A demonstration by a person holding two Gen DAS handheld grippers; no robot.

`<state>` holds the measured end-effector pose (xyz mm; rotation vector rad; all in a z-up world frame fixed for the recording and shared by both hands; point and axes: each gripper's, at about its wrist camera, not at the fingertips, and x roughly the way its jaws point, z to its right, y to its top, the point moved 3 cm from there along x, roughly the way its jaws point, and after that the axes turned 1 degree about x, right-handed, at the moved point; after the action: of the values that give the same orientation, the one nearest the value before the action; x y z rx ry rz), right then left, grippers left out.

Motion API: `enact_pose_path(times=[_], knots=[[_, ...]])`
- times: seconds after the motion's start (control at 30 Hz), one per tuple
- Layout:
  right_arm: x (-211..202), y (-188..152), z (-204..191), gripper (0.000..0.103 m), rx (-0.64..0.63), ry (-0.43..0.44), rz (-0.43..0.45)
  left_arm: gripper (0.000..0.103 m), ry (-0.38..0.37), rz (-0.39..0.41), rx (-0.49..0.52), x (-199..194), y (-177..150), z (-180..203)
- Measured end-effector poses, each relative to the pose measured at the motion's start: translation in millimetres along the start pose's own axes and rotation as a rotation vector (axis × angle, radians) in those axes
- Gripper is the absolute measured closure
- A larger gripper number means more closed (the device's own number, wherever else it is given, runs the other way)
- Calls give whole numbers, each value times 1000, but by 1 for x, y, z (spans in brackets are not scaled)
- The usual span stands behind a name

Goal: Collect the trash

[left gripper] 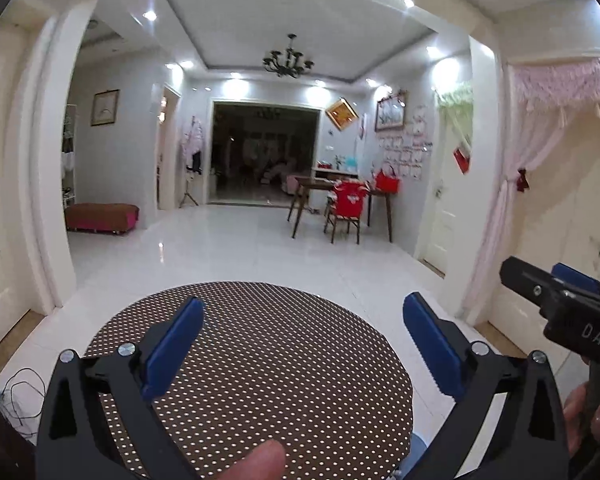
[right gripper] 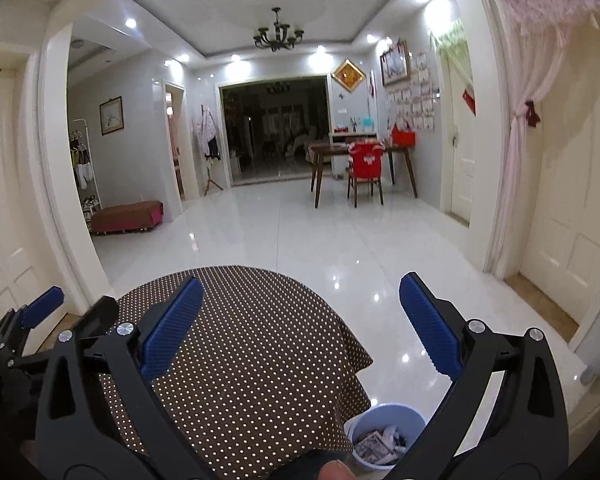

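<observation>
**Both tongs spread wide, nothing held**

My left black-framed, blue-padded tongs [left gripper: 304, 344] sit level, jaws wide apart with nothing between them. My right tongs [right gripper: 302, 324], same build, are parted equally wide and hold nothing, side by side with the left. A fingertip [left gripper: 260, 462] shows at the lower edge.

Round polka-dot table [right gripper: 252, 344]: top bare, open to approach from above. Blue waste bin [right gripper: 384, 440] stands on the floor just beside its right edge; bare tiled floor [right gripper: 300, 232] beyond the table.
</observation>
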<state>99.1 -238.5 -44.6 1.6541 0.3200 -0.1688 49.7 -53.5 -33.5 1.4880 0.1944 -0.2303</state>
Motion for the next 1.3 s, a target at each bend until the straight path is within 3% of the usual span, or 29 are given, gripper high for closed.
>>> enact_pose_path(times=[0.27,1.3], knots=[[-10,3,-11,6,-16,-14,41,5,-1,22,-10,-13,10,-6],[-8,-4,-16,6,-13,-25,34,4,-11,50,22,-22,4,1]])
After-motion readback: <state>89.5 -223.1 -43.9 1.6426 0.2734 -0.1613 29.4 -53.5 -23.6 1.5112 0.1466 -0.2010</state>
